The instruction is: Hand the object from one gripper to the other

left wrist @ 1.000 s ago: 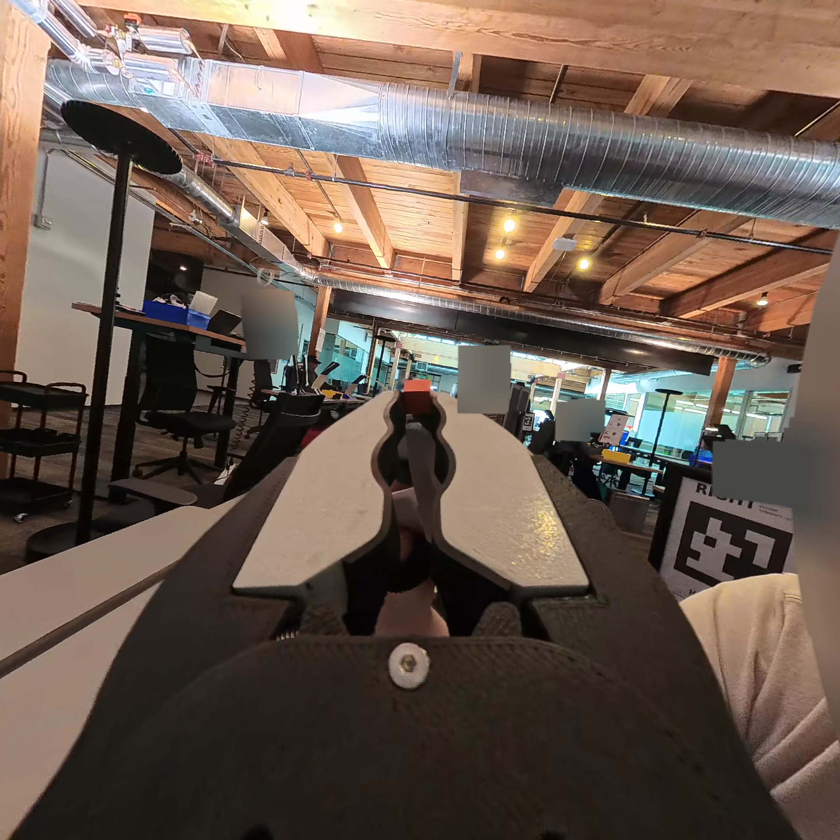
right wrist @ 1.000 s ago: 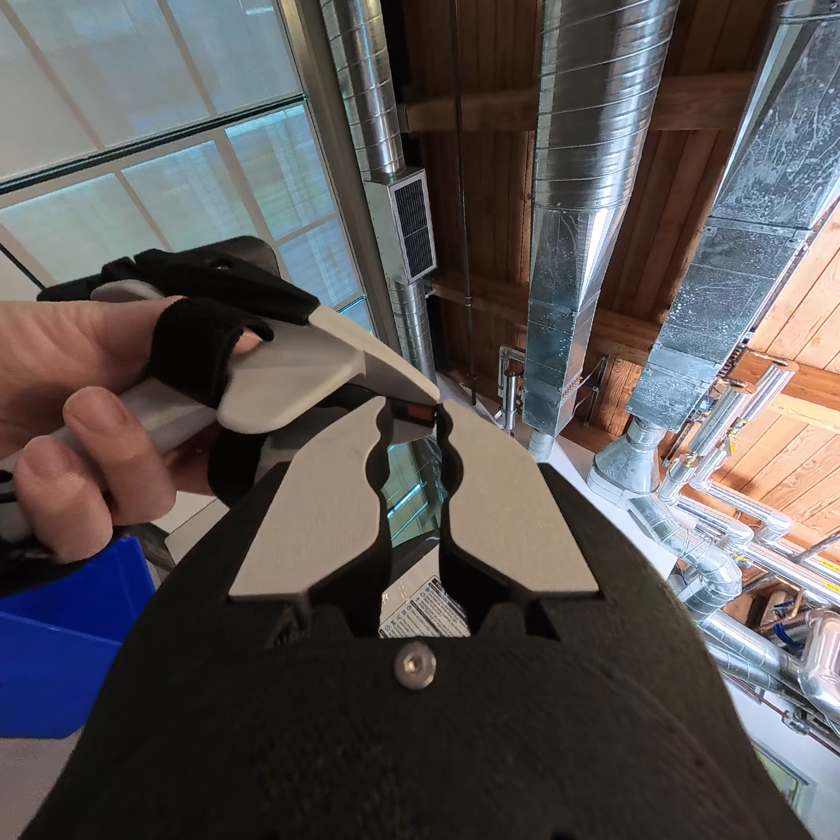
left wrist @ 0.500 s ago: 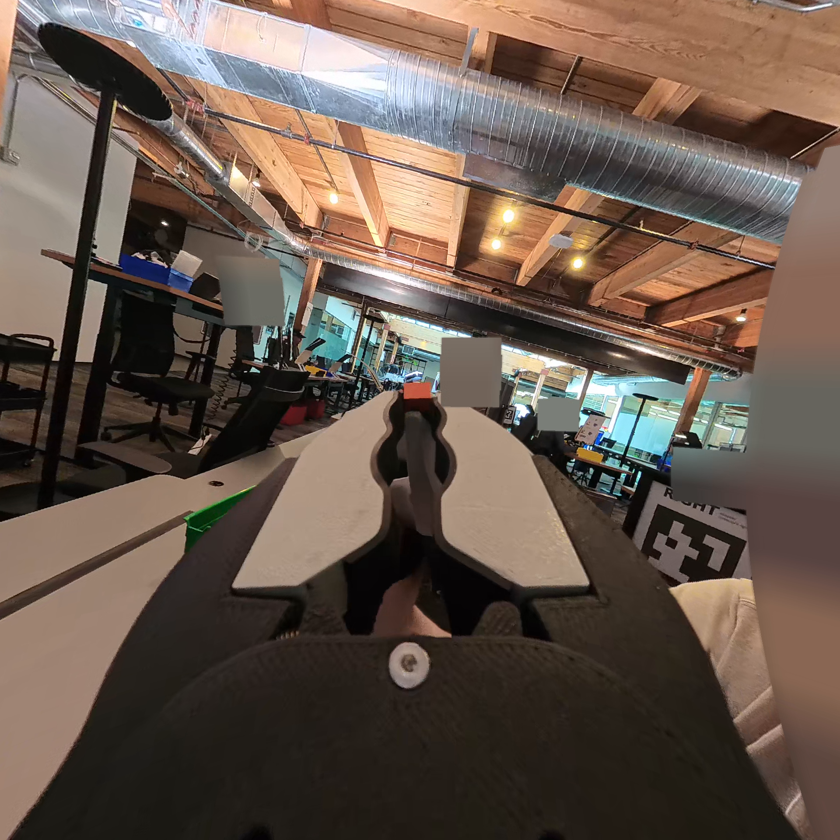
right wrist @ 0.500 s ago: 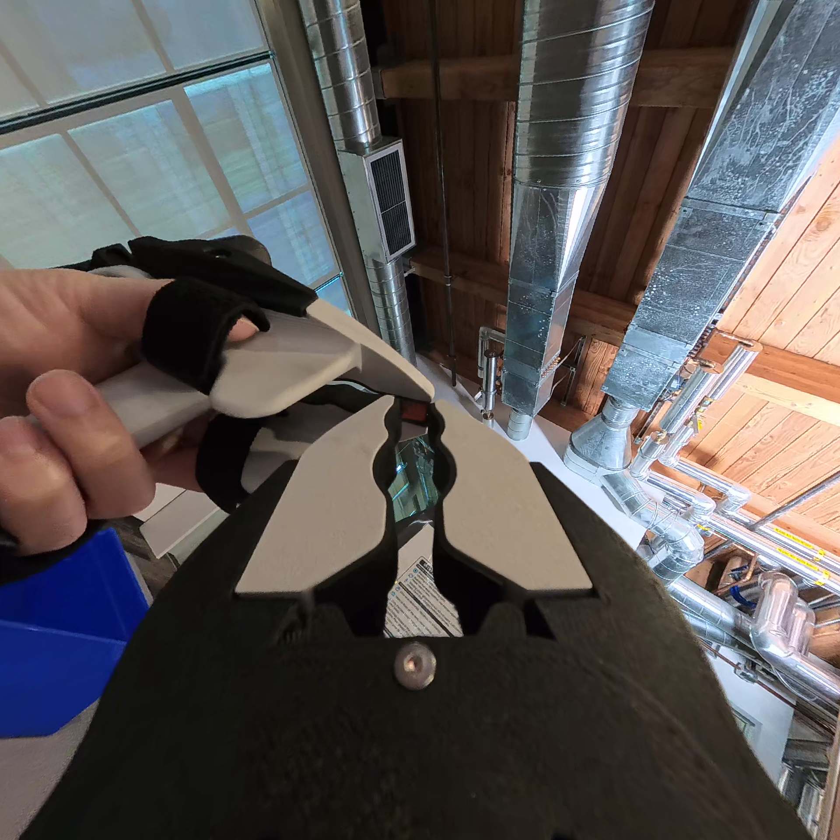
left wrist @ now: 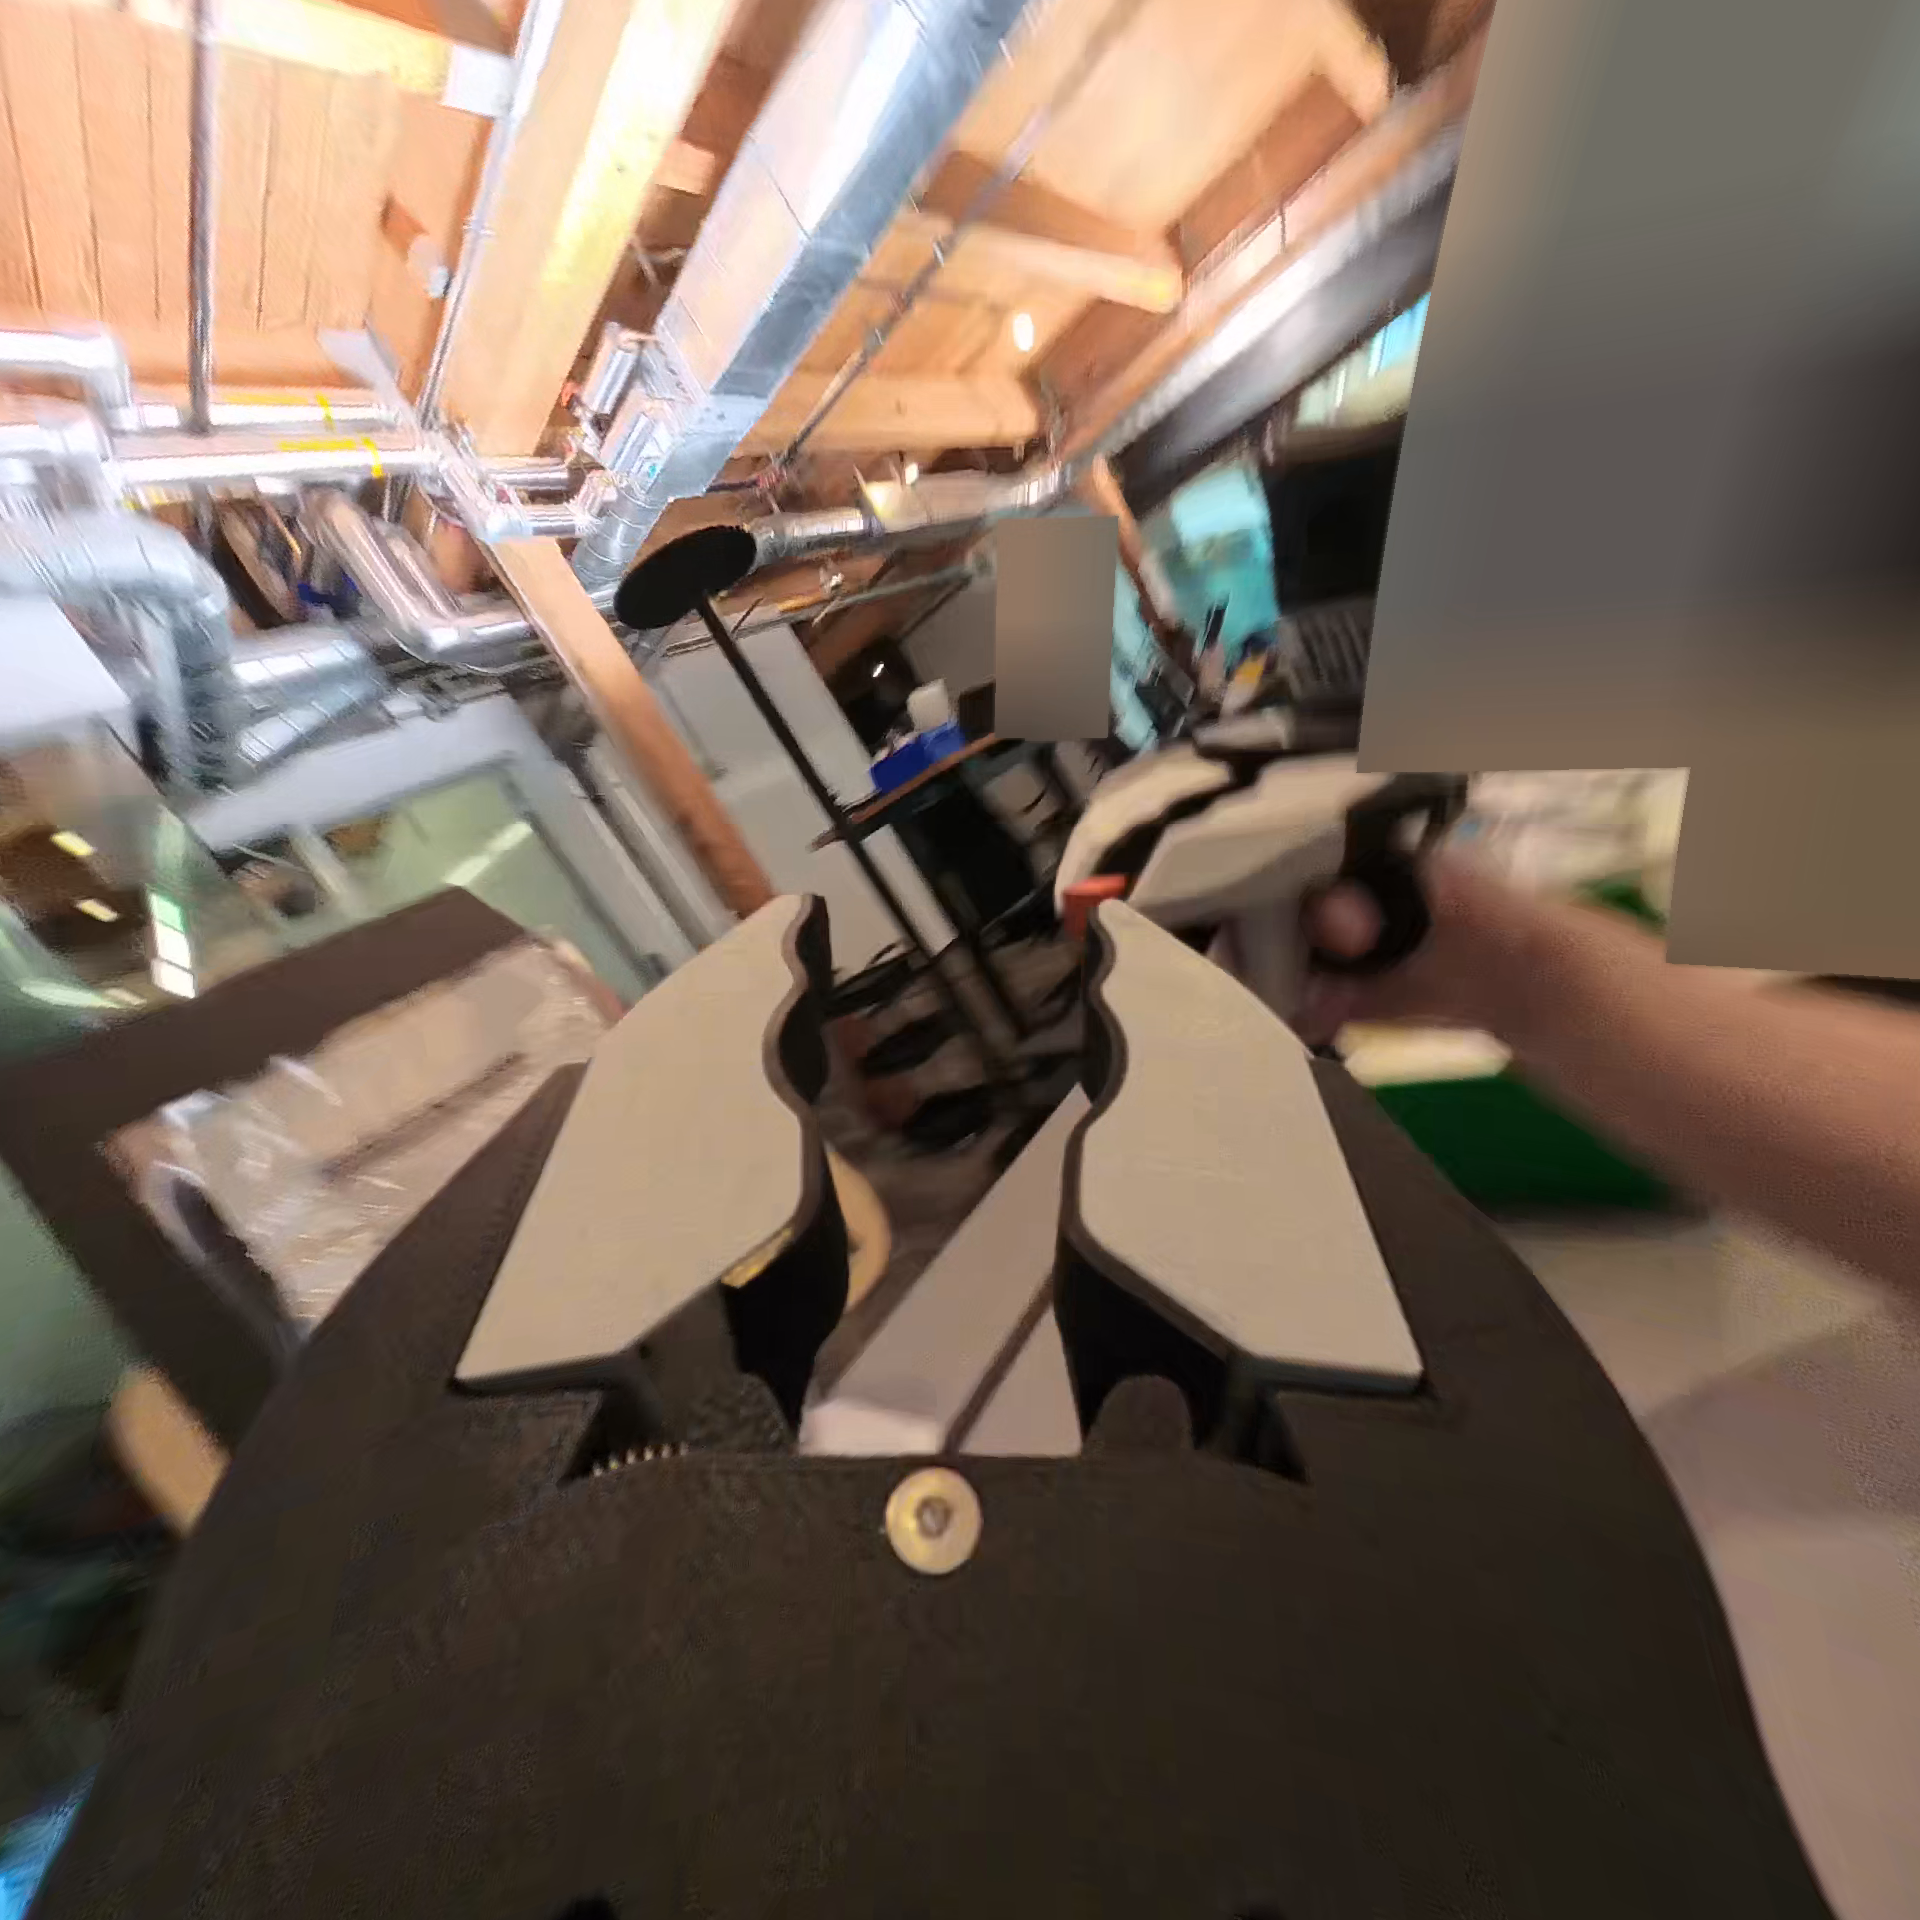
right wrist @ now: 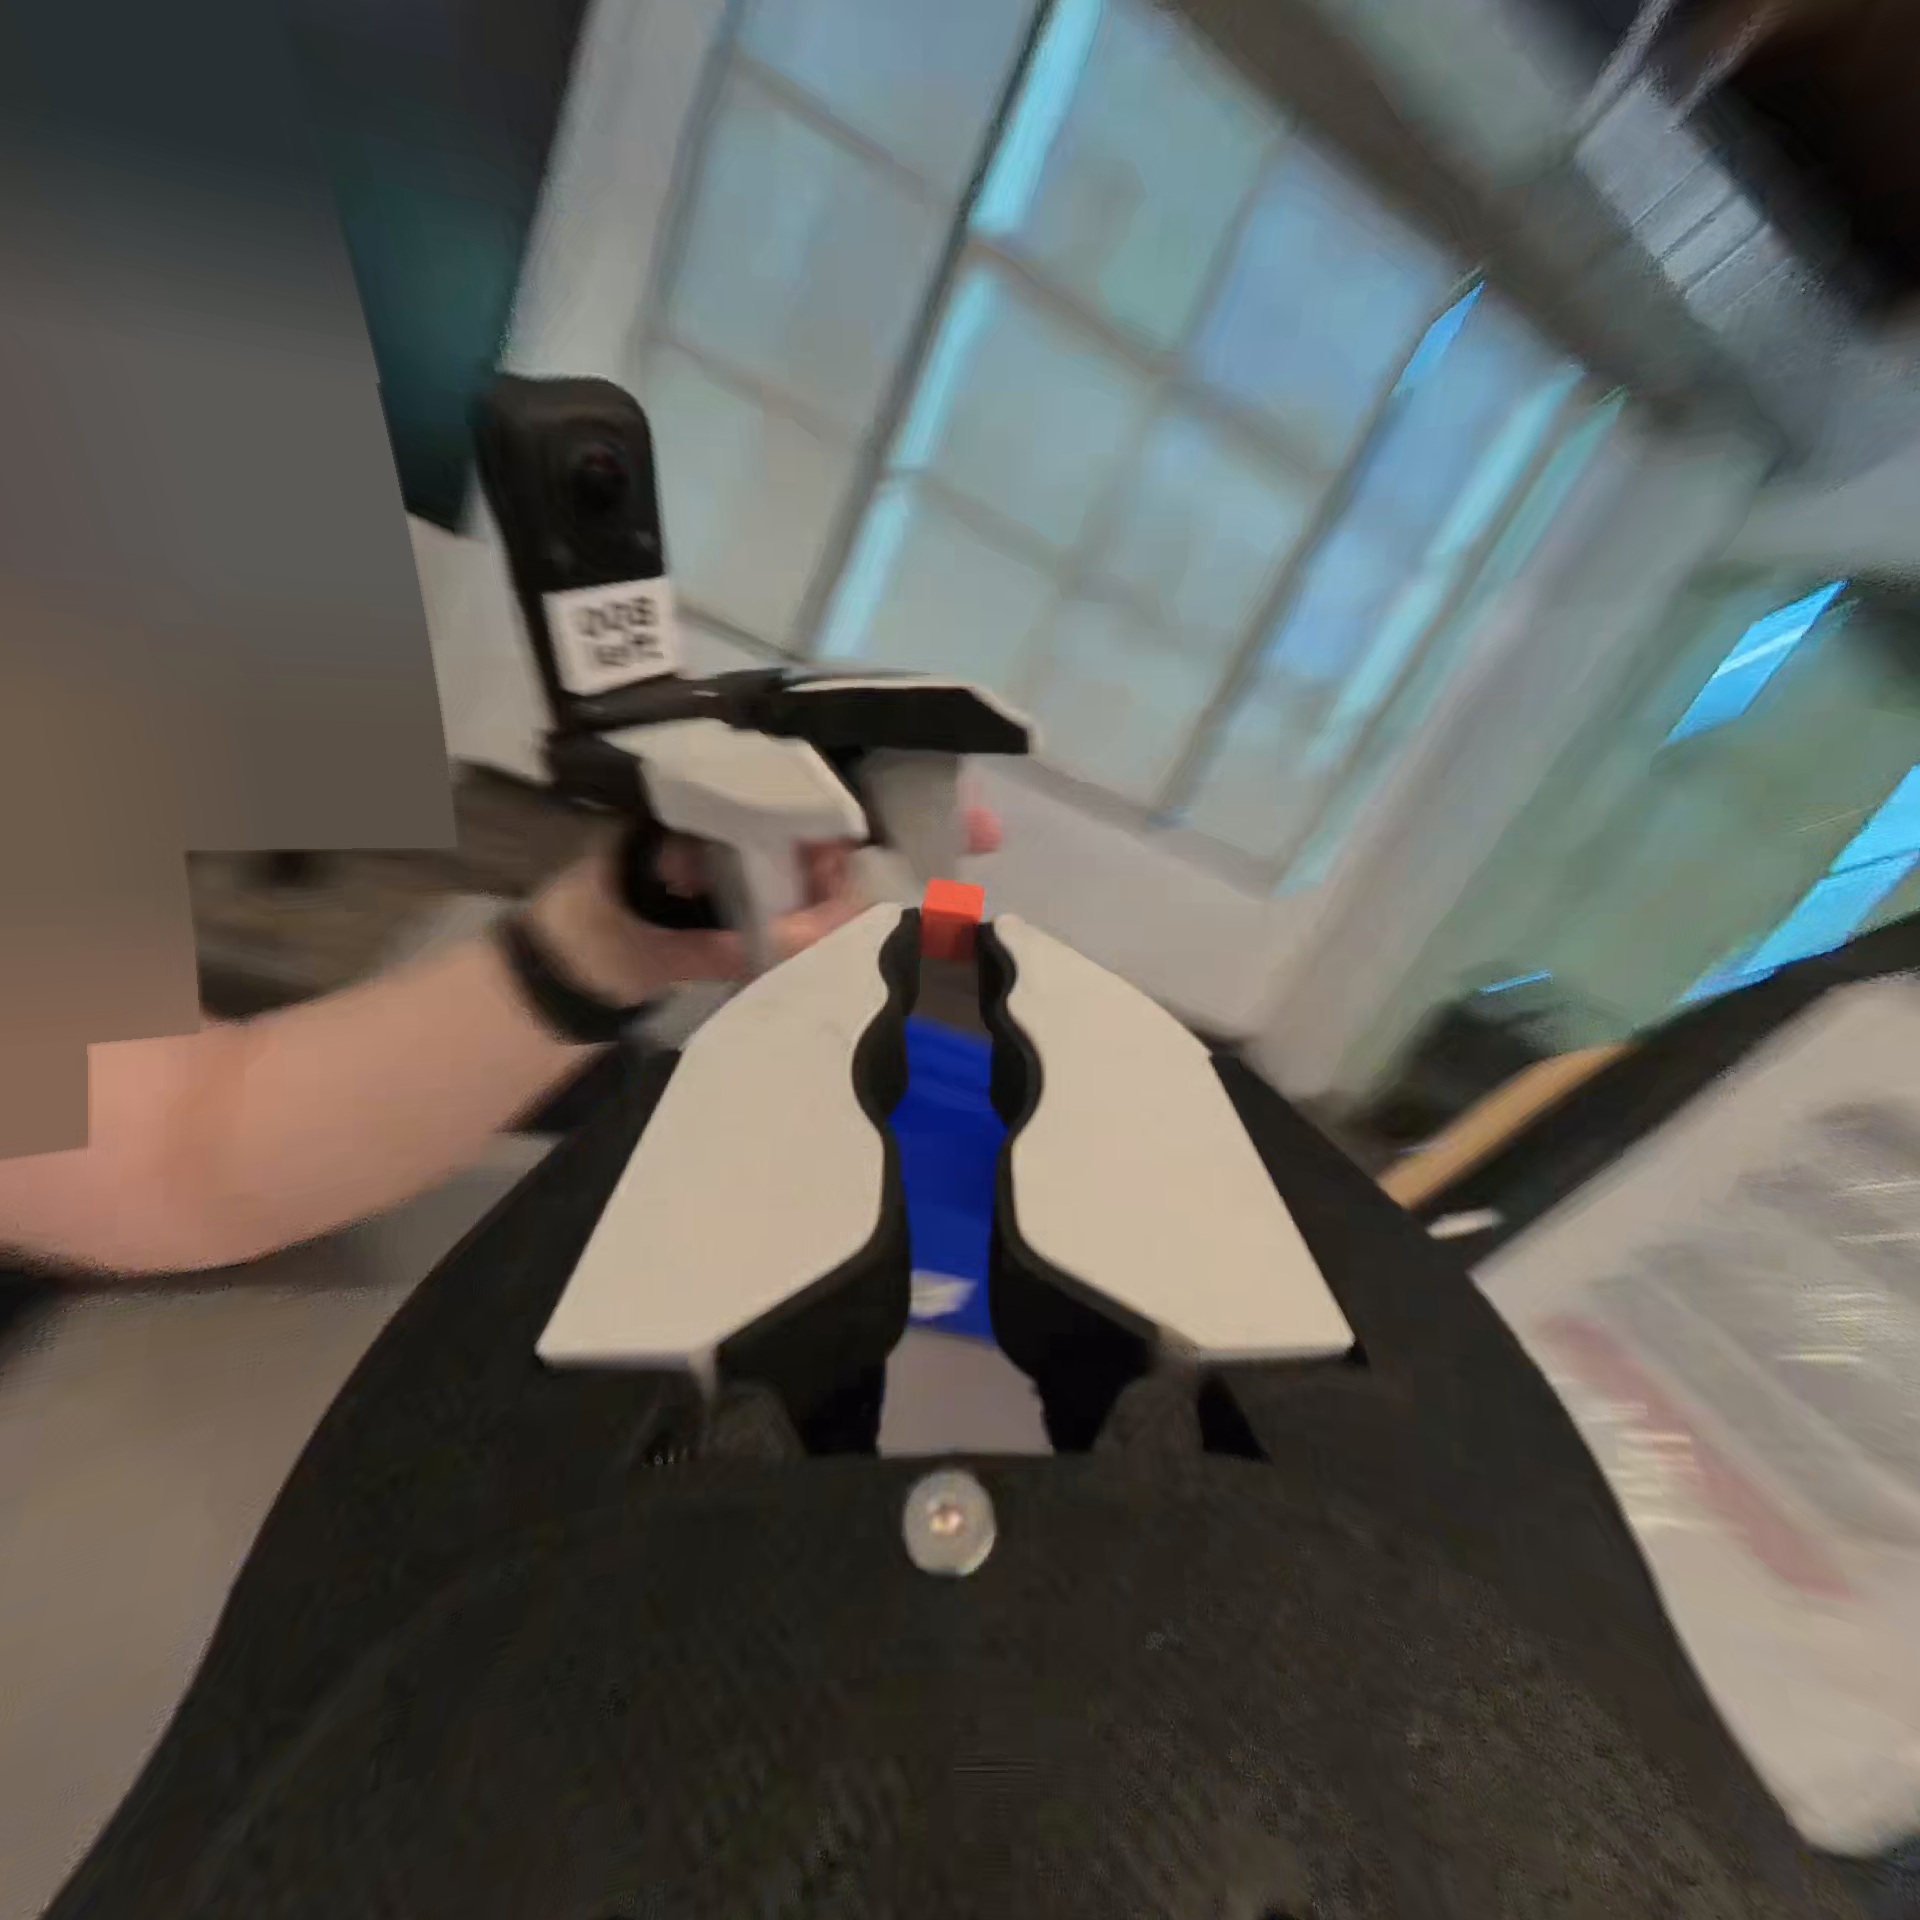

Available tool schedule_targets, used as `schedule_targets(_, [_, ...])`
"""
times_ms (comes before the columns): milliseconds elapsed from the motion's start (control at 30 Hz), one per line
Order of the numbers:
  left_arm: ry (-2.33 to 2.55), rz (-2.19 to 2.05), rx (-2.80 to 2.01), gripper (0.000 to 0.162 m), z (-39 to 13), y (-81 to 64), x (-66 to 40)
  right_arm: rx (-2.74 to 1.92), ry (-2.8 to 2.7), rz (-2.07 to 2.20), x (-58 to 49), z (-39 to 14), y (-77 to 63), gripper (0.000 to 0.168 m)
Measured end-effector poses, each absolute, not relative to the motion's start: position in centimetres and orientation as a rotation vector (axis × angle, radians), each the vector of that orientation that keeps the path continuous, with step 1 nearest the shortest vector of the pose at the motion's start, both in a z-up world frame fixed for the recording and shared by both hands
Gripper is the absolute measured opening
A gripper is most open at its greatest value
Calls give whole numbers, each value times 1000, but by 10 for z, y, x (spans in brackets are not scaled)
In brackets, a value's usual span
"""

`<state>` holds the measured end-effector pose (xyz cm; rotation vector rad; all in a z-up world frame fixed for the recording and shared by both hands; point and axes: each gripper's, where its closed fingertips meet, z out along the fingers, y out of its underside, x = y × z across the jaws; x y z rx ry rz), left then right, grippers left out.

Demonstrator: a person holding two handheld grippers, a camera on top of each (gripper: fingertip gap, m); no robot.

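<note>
A workshop-like room with a wooden beam ceiling point(left wrist: 582, 208) and silver ducts point(left wrist: 821, 249) lies behind both views, much of it smeared by motion blur, with a large paned window point(right wrist: 1122, 416) on the right wrist side. In the right wrist view, the right gripper point(right wrist: 951, 928) has its two grey fingers point(right wrist: 1122, 1143) drawn close together, pinching a small red block point(right wrist: 953, 914) at their very tips; the block juts a little beyond the tips. Through the narrow gap behind the block a blue bin point(right wrist: 951, 1153) shows. Past the tips the left gripper point(right wrist: 914, 831) appears sideways, gripped by a hand point(right wrist: 665, 914) with a bare forearm, and a black camera point(right wrist: 582, 520) stands on top of it. In the left wrist view, the left gripper point(left wrist: 951, 925) has its fingers point(left wrist: 675, 1143) spread wide with nothing between them; grey table surface point(left wrist: 935, 1340) and clutter show through the gap. The red block point(left wrist: 1091, 891) sits just off the tip of the finger on the picture's right, held in the nose of the right gripper point(left wrist: 1081, 883), which comes in from the right, held by a blurred hand point(left wrist: 1392, 935). A black floor lamp point(left wrist: 686, 577) stands tilted behind, and a green bin point(left wrist: 1507, 1143) lies low at the right.
</note>
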<state>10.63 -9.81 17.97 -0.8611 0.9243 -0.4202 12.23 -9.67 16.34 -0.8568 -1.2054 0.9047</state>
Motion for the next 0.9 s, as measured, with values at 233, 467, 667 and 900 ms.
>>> schedule_targets(233, [1093, -99, -713, 30, 154, -110, 134, -1198, -1314, 1466, 137, 141, -106, 11])
schedule_targets(467, [1188, 39, -731, 20, 131, -98, 145, -1291, -1334, 1504, 129, 128, -104, 11])
schedule_targets(667, [1249, 92, -731, 14, 119, -97, 148, -1355, -1361, 1481, 127, 117, -102, 11])
schedule_targets(900, [1218, 43, -666, 10, 127, -105, 153, -1213, -1357, 1489, 131, 126, -104, 25])
